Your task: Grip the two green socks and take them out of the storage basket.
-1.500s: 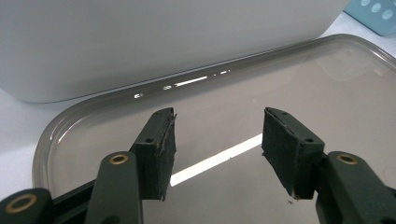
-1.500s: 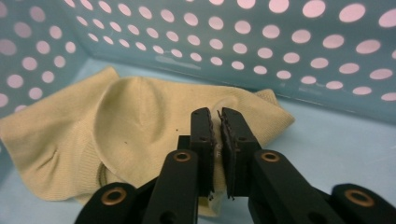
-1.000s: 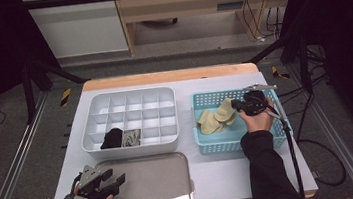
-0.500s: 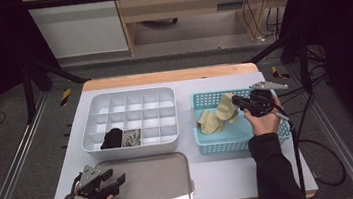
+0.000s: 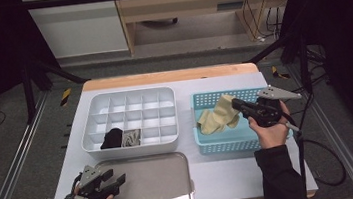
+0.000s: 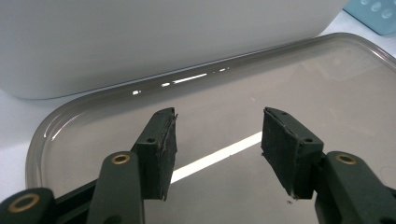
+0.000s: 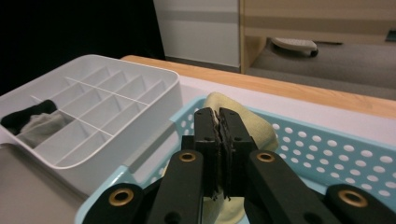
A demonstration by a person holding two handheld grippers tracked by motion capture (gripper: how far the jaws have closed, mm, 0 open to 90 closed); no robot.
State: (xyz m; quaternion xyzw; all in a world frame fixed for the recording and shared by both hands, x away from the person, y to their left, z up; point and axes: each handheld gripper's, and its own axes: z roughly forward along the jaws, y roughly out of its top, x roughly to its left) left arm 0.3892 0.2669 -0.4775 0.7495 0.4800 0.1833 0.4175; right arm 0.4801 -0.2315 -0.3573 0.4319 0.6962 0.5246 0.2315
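Note:
My right gripper (image 5: 238, 105) is shut on a pale yellow cloth (image 5: 219, 115), which hangs from its tips above the left half of the blue perforated basket (image 5: 220, 147). Seen along the jaws, that right gripper (image 7: 218, 114) has its pads pressed together, with the yellow cloth (image 7: 261, 128) bunched behind and under them. At the front left my left gripper (image 5: 118, 180) rests over the grey translucent lid (image 5: 154, 182). Up close, the left gripper (image 6: 218, 135) stands open with nothing between its pads.
A white divided organiser (image 5: 129, 97) sits left of the basket, with a black cloth (image 5: 112, 137) and a grey cloth (image 5: 129, 138) in two front cells. The organiser's wall (image 6: 140, 42) rises just beyond the lid. Cables trail off the table's right edge.
My right gripper has risen and shifted right, lifting the yellow cloth up out of the basket. The left gripper has stayed where it was.

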